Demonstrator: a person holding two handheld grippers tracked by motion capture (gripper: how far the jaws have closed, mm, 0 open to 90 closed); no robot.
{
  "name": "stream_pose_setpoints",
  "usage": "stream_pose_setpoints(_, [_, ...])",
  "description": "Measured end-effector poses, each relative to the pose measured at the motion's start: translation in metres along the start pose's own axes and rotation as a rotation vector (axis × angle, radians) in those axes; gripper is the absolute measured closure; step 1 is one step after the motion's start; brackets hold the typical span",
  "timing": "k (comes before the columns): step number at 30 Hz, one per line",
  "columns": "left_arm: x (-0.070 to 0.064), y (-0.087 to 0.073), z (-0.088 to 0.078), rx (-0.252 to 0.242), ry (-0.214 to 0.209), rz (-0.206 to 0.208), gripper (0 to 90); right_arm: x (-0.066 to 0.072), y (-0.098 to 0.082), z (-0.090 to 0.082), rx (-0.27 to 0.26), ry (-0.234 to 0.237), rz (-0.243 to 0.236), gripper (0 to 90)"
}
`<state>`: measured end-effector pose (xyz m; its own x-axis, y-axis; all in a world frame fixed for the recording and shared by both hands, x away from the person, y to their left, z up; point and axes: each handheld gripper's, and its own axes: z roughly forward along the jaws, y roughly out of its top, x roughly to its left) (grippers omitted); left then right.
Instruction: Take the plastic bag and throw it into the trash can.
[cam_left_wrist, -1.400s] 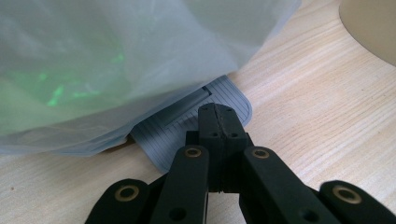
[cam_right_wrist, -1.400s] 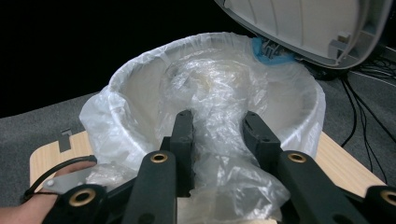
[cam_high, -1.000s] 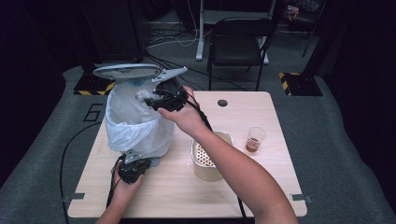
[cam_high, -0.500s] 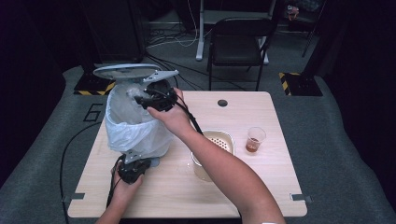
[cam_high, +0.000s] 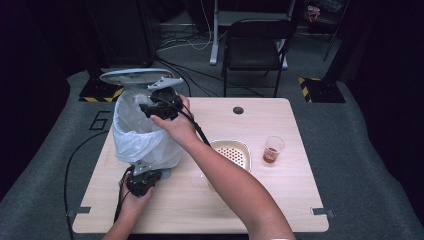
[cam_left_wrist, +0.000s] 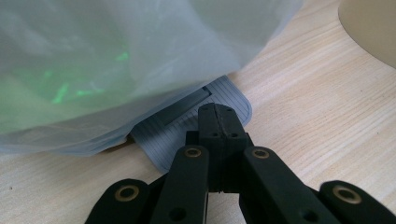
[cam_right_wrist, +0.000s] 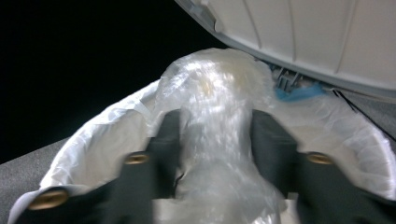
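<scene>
Here the right gripper (cam_high: 150, 108) is held over the open mouth of the bin (cam_high: 145, 135) at the far left of the table (cam_high: 280, 200), lid (cam_high: 131, 76) up. A crumpled clear plastic wad (cam_right_wrist: 219, 135) sits between its jaws, which have just been opening; the blurred picture does not settle whether the pads press it. The left gripper (cam_high: 142, 181), jaws together, is pressed on the grey pedal (cam_left_wrist: 187, 126) at the bin's near base. If the pedal is slipped off, the lid could drop on the hand. If the wad clings to a pad, it could fall outside the liner (cam_right_wrist: 93, 140).
</scene>
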<state>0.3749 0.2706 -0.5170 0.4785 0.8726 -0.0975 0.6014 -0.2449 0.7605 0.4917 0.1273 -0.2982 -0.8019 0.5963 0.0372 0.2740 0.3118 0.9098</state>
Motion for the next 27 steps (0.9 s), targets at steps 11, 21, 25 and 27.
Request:
stream_pose_setpoints(11, [0.000, 0.000, 0.000, 0.000, 0.000, -0.002, 90.0, 0.002, -0.005, -0.019, -0.034, -0.006, -0.031, 35.0])
stream_pose_setpoints(21, [-0.001, 0.000, 0.001, -0.008, 0.005, -0.006, 90.0, -0.010, -0.014, -0.066, -0.043, -0.011, -0.062, 40.8])
stream_pose_setpoints(25, [0.000, 0.000, 0.001, -0.009, 0.001, 0.010, 90.0, -0.016, -0.020, -0.085, -0.050, -0.012, -0.063, 40.9])
stream_pose_setpoints(27, [0.000, 0.000, 0.000, -0.009, 0.000, 0.009, 90.0, -0.020, -0.024, -0.094, -0.052, -0.017, -0.052, 40.8])
